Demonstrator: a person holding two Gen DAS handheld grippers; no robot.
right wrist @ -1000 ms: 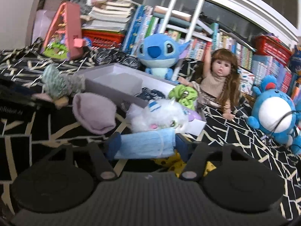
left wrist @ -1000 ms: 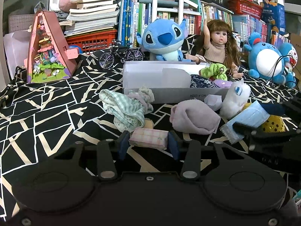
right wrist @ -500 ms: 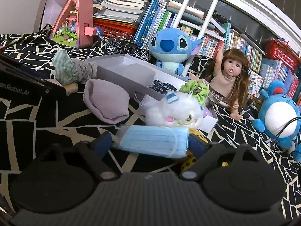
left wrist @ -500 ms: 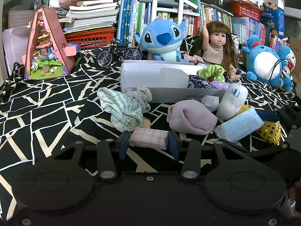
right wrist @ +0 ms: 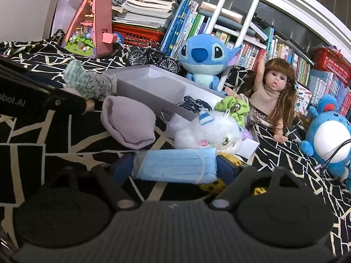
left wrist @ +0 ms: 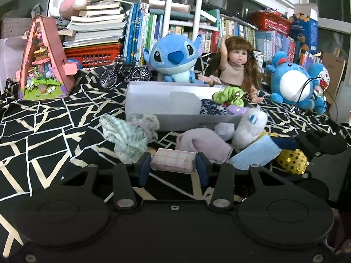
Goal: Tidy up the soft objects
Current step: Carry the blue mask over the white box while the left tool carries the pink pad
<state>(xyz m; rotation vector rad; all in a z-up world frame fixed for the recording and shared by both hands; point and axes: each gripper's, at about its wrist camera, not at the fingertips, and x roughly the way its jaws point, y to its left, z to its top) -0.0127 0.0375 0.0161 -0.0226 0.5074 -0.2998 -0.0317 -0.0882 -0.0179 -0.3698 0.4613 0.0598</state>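
Soft items sit scattered on the black patterned cloth point(left wrist: 43, 131) in front of the white box point(left wrist: 153, 100).

Left wrist view: left gripper point(left wrist: 173, 168) is clenched on a pink checked tissue pack point(left wrist: 173, 160), pads pressing both ends, pack just off the cloth. Close ahead lie a green checked cloth bundle point(left wrist: 125, 140) and a lilac beanie point(left wrist: 204, 144); white plush point(left wrist: 250, 129) leans beside the box's front wall. Box's left half looks bare, w/ dark fabric point(left wrist: 212, 109) and a green scrunchie point(left wrist: 230, 94) at its right end.

Right wrist view: right gripper point(right wrist: 175, 166) has a blue face mask point(right wrist: 175, 164) between its fingers, jaws closing on it. Mask is thin and floppy, so it could buckle or slip out if pinched unevenly. Yellow sequin item point(right wrist: 212, 186) touches it underneath and may get dragged along.

Room: best open path is over the beanie into the box's bare half. The two grippers are near each other, so a crossing move risks a bump. Stitch plush point(right wrist: 204, 59) and doll point(right wrist: 269, 92) crowd the far rim.
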